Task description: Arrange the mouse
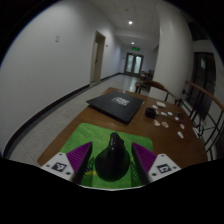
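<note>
A black mouse [112, 162] sits between my two fingers, close to the camera, with its narrow end pointing away from me. My gripper [112, 150] is shut on it: the purple pads [78, 157] press on its left and right sides. Below and ahead of the mouse lies a green mat [100, 132] on the near end of a wooden table [75, 128]. I cannot tell whether the mouse rests on the mat or hangs just above it.
A flat black laptop-like thing [115, 103] lies beyond the green mat in the middle of the table. Several small white items [170, 124] are scattered at the right. Chairs [196, 104] stand along the table's right side. A corridor with doors runs beyond.
</note>
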{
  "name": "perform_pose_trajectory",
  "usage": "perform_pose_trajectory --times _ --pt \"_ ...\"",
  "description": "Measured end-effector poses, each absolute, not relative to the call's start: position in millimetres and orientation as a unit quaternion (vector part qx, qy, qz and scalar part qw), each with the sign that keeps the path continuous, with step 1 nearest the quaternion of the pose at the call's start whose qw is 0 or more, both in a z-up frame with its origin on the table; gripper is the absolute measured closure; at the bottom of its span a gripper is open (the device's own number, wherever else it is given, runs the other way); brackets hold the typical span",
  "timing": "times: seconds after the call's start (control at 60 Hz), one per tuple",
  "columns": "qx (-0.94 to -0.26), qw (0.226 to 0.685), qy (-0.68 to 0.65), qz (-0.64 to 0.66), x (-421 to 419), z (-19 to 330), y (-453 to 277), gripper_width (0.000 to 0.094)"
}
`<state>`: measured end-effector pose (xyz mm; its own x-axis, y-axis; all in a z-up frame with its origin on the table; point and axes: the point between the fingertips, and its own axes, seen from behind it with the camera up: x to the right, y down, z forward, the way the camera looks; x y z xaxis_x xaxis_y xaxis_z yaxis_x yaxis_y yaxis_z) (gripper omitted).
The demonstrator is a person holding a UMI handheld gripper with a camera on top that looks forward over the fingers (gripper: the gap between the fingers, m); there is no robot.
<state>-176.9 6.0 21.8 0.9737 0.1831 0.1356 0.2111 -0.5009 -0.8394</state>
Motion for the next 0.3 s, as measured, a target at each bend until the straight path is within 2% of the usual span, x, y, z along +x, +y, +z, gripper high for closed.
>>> perform_pose_trajectory --times 0.017,0.033,0.3 --pt "-0.868 0.483 -0.117 -0.005 -173 23 2 0.0077" --pt "-0.869 0.481 -0.12 0.002 -172 24 -2 0.0065" --pt "-0.875 0.458 -0.141 0.064 -121 55 -89 0.008"
